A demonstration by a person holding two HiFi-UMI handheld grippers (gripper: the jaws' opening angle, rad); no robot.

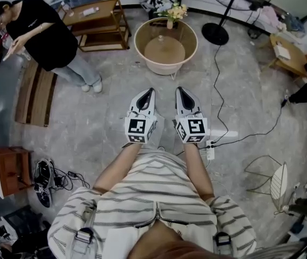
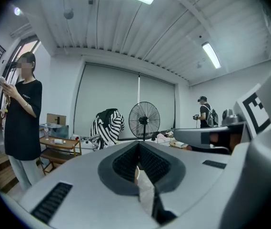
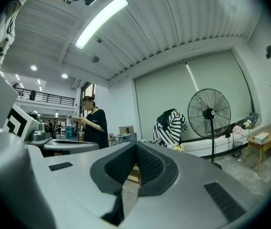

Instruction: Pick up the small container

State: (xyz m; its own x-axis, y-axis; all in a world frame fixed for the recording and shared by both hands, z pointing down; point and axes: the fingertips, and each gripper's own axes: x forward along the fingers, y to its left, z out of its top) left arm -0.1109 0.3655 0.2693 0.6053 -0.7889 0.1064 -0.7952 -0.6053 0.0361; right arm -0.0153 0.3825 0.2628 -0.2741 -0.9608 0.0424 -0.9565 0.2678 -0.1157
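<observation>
Honestly, nothing's started yet: my grey left tongs and grey right tongs hang closed and empty, small container not spotted.

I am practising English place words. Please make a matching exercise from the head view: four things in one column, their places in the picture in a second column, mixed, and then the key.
Things:
1. fan
2. round table
3. shoes
4. person in black

Places in the head view:
A. lower left, on the floor
B. top left
C. top centre
D. top, right of centre

Pairs: 1-D, 2-C, 3-A, 4-B
</observation>
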